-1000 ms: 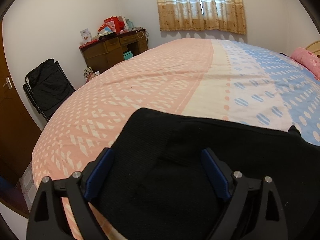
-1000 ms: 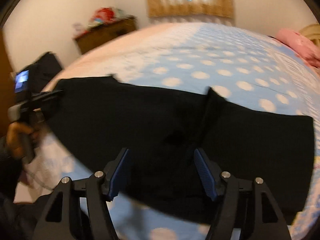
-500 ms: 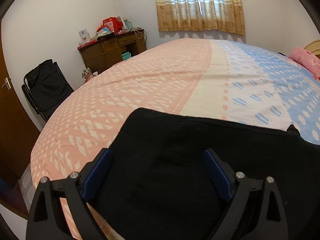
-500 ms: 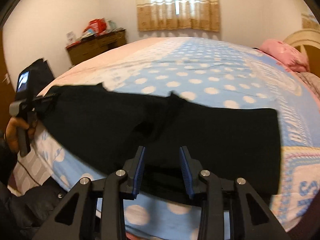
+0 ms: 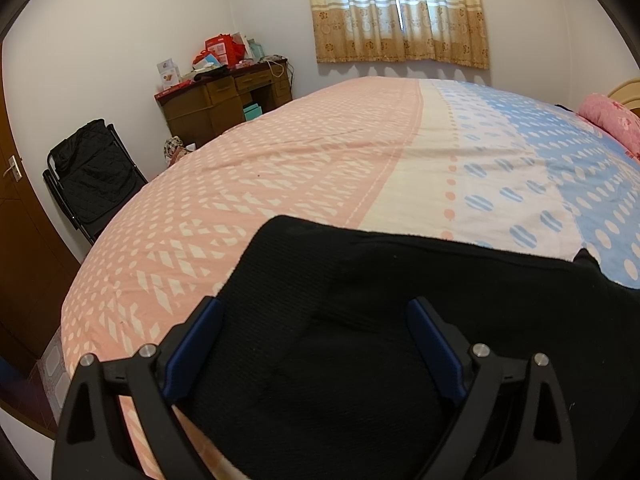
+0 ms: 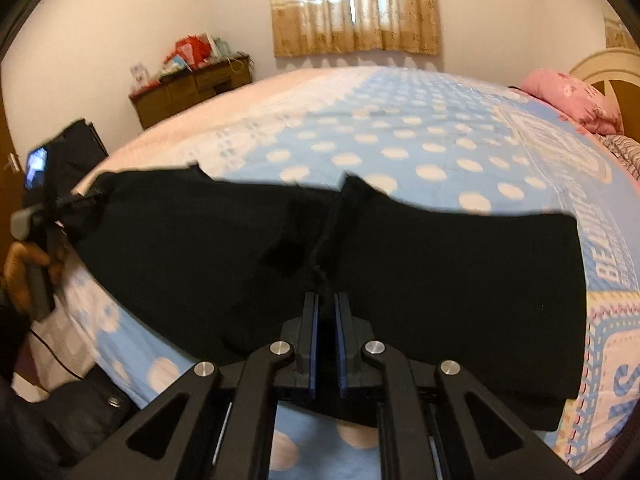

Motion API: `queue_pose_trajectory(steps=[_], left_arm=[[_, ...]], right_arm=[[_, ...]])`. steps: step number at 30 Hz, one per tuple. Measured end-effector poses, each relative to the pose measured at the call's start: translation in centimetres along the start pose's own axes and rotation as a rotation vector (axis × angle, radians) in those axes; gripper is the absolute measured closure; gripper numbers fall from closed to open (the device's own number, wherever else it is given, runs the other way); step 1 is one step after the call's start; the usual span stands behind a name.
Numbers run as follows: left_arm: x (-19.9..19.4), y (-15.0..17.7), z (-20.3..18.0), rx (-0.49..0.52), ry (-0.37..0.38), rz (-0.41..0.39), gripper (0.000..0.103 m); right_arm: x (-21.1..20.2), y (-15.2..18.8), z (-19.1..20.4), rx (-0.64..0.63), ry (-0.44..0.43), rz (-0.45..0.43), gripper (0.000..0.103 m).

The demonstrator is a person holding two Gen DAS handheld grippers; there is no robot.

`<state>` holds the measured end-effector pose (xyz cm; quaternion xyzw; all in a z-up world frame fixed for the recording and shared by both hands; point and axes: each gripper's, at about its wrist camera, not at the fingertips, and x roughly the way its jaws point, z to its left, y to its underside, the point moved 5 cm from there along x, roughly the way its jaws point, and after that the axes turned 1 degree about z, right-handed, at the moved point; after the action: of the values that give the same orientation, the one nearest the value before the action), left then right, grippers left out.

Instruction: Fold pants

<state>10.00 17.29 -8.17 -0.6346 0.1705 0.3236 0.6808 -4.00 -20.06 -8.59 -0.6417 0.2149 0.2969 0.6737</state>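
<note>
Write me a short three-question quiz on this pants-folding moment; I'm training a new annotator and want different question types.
1. True or false: the right tongs have pinched a ridge of the black pants.
2. Multiple choice: the left tongs are A) shut on the pants, B) open with the pants lying between the fingers, C) out of view.
3. Fill in: the pants lie spread across the ____.

Key: 1 true; the tongs have just been closing, and cloth is gathered between them. 2 B. 3 bed.
</note>
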Motion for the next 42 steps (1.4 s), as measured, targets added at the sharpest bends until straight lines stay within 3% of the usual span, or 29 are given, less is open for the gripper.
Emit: queue_pose_trajectory(steps=[4, 8, 12, 18, 22, 24, 27, 30, 33, 38, 42], left_arm=[[0.0, 0.0, -0.1, 0.0, 0.0, 0.0, 0.007], [0.0, 0.0, -0.1, 0.0, 0.001, 0.0, 0.007], [0.0, 0.0, -0.1, 0.001, 0.0, 0.0, 0.006], [-0.1, 0.0, -0.1, 0.002, 0.004, -0.001, 0.006], [-1.0, -0.2, -0.4, -0.016, 0.041, 0.002, 0.006], [-2.4, -0.5, -1.6, -0.015, 0.099, -0.014, 0.006], [-4.4, -1.1, -4.2, 0.038, 0.173, -0.053, 0.006], [-6.3, -1.4, -7.3, 0.114, 0.237, -0.091, 0.006], [-7.2, -1.2, -10.0, 0.161, 0.301, -0.092, 0.006], [-8.6, -0.7, -14.6, 0.235, 0.403, -0.078, 0.006], [-10.0, 0.1, -17.0, 0.273, 0.44, -0.084, 0.006]], right_arm=[[-1.8, -1.6, 2.6, -0.069, -0.034, -0.029, 0.096], [-0.5, -0.6, 4.9, -0.133, -0.052, 0.017, 0.096], [3.0, 1.6, 5.3, -0.137, -0.05, 0.074, 0.094], [1.2, 0.7, 5.7, -0.197, -0.067, 0.057, 0.089], [-4.4, -1.6, 2.6, -0.097, -0.109, -0.106, 0.079], [-6.9, -2.2, -1.2, -0.012, -0.028, -0.19, 0.079], [-7.9, -1.6, -7.5, 0.111, 0.124, -0.15, 0.079], [-10.1, 0.2, -13.2, 0.305, 0.181, -0.167, 0.079], [-12.0, 2.1, -16.0, 0.392, 0.258, -0.18, 0.079], [-10.6, 2.6, -14.6, 0.353, 0.201, -0.151, 0.079], [-6.7, 1.8, -11.7, 0.295, 0.111, -0.133, 0.079]])
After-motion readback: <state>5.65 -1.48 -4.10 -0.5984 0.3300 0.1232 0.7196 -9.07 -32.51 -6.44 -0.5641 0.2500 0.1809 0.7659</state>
